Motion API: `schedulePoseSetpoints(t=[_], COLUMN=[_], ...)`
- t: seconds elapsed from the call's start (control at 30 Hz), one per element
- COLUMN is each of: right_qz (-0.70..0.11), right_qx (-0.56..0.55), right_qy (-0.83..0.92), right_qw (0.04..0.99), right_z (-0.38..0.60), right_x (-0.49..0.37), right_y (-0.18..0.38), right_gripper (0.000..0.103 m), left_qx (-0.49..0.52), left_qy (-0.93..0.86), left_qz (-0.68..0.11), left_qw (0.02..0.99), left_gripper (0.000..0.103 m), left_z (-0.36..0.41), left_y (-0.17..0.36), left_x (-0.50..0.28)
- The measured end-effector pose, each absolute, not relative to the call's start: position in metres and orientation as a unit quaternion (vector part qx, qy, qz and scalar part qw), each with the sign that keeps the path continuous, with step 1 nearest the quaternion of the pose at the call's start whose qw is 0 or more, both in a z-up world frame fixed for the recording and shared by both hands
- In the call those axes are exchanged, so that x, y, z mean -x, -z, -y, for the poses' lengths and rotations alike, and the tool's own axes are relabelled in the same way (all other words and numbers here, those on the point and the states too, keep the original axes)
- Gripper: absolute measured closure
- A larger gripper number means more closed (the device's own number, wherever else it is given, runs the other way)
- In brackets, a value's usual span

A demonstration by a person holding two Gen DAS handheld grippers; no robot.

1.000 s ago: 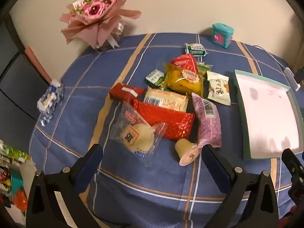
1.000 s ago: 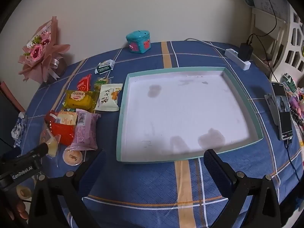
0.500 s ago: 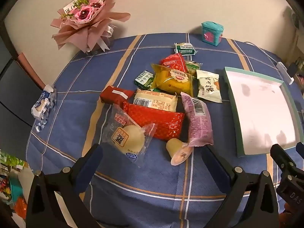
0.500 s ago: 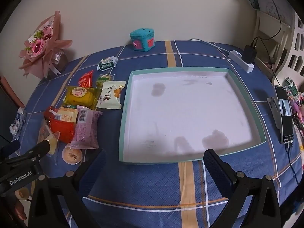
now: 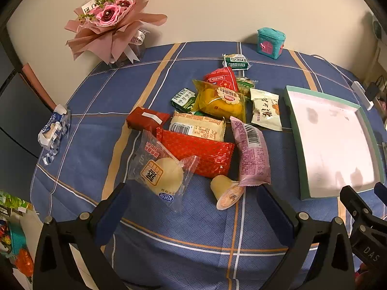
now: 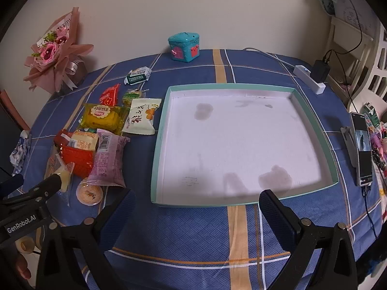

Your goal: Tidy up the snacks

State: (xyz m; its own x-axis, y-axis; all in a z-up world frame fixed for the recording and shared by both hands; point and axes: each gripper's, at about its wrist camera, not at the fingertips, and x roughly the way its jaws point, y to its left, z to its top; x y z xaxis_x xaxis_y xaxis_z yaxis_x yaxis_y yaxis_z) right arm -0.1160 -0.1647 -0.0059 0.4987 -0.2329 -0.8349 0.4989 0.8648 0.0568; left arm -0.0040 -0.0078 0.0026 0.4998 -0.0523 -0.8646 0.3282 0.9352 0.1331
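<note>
Several snack packs lie in a pile on the blue checked tablecloth: a clear-wrapped pastry (image 5: 160, 172), a red foil pack (image 5: 200, 151), a purple pack (image 5: 251, 154), a jelly cup (image 5: 226, 192), a yellow cake pack (image 5: 221, 100) and a white pack (image 5: 266, 112). The pile also shows at the left of the right wrist view, with the purple pack (image 6: 108, 159). A shallow teal-rimmed tray (image 6: 314, 118) with a white floor sits to their right, nothing in it. My left gripper (image 5: 193, 210) is open, just short of the pile. My right gripper (image 6: 197, 211) is open, before the tray's near rim.
A pink bouquet (image 5: 108, 21) and a teal toy box (image 6: 184, 47) stand at the back by the wall. A crumpled blue-white wrapper (image 5: 54, 130) lies at the table's left edge. A phone on a stand (image 6: 361, 148) and a power strip (image 6: 309, 78) sit right of the tray.
Both grippers have drawn back and shifted slightly, so the pile and tray sit a little further left and lower in view. Nothing on the table has moved.
</note>
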Motion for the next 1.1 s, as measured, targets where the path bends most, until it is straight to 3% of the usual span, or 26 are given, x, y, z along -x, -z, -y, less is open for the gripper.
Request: schedulePoseSetpoints(t=[1.1], right_qz=[-0.463], right_qx=[-0.140], right_qy=[0.217], right_qw=[0.848], right_z=[0.1640], right_x=[0.1154], right_y=[0.0082], right_gripper=[0.000], left_qx=[-0.130], left_qy=[0.115], left_qz=[-0.486], left_qw=[0.857], left_gripper=[0.000], left_z=[0.0076], left_y=[-0.0048], left_x=[0.0045])
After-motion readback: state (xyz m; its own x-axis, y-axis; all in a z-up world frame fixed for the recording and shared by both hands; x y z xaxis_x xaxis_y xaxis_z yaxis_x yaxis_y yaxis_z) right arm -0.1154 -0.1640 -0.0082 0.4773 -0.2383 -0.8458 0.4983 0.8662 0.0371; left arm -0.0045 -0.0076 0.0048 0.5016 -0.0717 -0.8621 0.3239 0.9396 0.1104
